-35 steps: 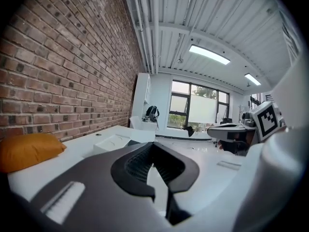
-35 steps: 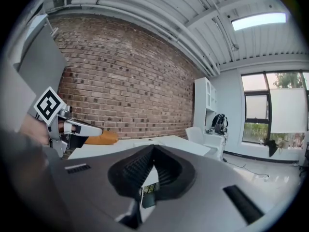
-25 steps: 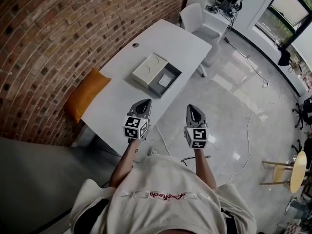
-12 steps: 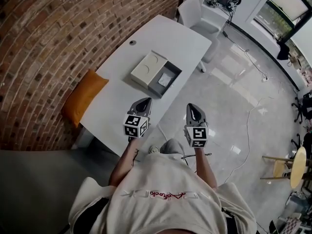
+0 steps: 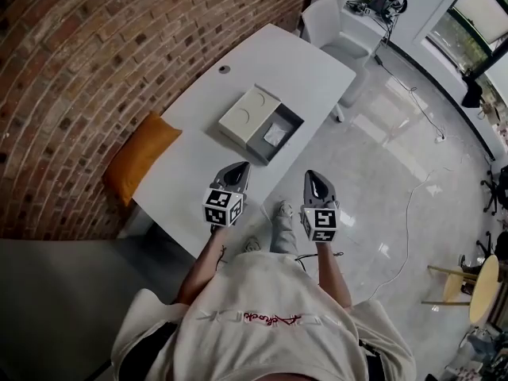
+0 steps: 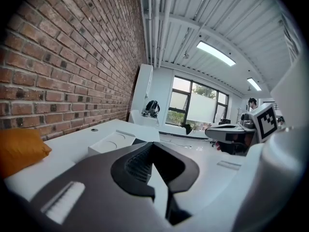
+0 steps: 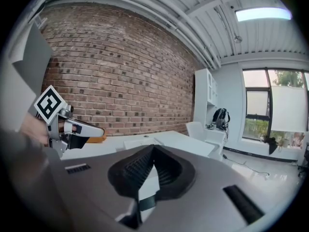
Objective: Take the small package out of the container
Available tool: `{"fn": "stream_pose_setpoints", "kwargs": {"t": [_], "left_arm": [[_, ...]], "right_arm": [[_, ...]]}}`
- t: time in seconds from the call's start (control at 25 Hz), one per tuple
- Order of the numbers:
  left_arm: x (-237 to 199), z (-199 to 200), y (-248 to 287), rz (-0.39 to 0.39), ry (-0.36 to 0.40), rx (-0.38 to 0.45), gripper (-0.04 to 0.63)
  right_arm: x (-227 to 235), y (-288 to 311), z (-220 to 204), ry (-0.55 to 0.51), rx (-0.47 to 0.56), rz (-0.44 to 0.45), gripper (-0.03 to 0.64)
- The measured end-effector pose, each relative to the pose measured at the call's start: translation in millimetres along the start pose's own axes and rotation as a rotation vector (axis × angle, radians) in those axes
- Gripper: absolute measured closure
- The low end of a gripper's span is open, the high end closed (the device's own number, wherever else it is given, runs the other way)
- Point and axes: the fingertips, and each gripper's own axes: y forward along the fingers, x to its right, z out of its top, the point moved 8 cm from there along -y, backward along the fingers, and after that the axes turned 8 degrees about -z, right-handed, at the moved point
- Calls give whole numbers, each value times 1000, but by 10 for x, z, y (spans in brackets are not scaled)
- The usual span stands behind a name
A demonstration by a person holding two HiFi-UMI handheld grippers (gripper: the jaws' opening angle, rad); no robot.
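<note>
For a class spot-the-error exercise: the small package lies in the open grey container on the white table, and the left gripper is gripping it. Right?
No. The head view shows the left gripper empty, well short of the container; the package lies inside, ungripped.

High overhead; two low, facing container [image 5: 260, 124]

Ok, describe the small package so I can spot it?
Find the white table along the brick wall. Near its middle sits an open grey container beside a white lid. The small package is the pale rectangle inside it, smaller than the lid.
</note>
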Motion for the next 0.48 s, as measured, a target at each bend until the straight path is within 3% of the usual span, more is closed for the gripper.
{"fn": "stream_pose_setpoints", "kwargs": {"t": [0.48], "left_arm": [[-358, 229, 377, 157, -30, 21, 586]], "right_arm": [[336, 891, 118, 6, 27, 128, 606]]}}
